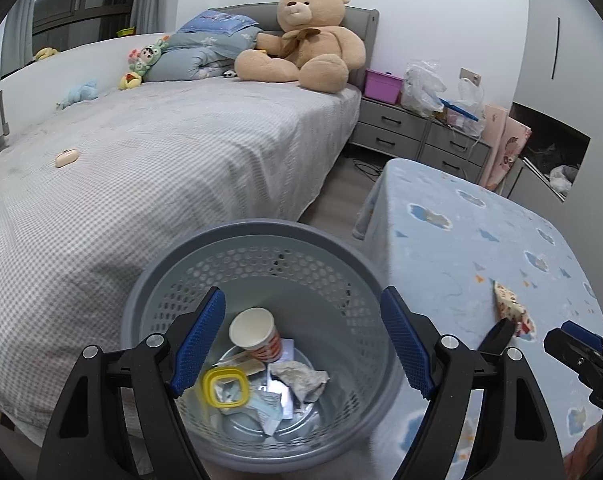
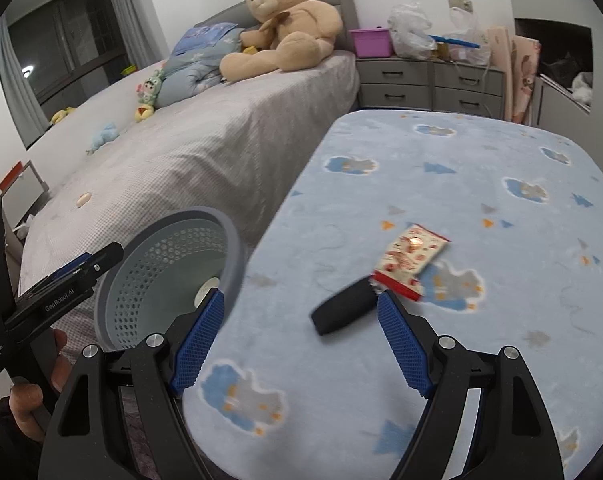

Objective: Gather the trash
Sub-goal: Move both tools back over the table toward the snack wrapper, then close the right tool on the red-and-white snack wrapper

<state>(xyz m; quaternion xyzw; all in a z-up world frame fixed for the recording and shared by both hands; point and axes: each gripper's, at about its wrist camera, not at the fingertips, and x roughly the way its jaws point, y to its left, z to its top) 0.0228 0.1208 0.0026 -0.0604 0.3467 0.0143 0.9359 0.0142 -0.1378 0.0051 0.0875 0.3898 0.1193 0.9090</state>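
Hiding wrapper corner: blurred black object.

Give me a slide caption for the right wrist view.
Open right hand-held gripper over a blue blanket, near a snack packet and black object.

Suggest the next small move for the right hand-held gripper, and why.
Probably ease the right hand-held gripper forward to the snack wrapper beside the black object on the blue blanket: its jaws stand open and empty, and the wastebasket already holds other trash.
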